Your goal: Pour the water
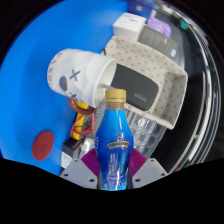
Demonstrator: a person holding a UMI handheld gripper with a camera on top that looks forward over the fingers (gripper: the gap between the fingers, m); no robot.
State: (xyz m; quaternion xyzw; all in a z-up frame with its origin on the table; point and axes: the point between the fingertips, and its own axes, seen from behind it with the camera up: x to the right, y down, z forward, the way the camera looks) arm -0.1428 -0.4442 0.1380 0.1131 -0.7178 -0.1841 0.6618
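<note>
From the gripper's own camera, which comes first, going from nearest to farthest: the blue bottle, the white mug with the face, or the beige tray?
1. The blue bottle, upright between the gripper fingers, whose purple pads sit at its sides.
2. The white mug, lying on its side just beyond the bottle, up and to its left.
3. The beige tray, behind the mug and to the right, farthest.

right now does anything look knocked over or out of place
Yes: the white mug beyond the blue bottle lies tipped on its side on the blue table, its mouth facing the beige tray. The bottle itself stands upright between the jaws, cap on. No spill shows.
</note>
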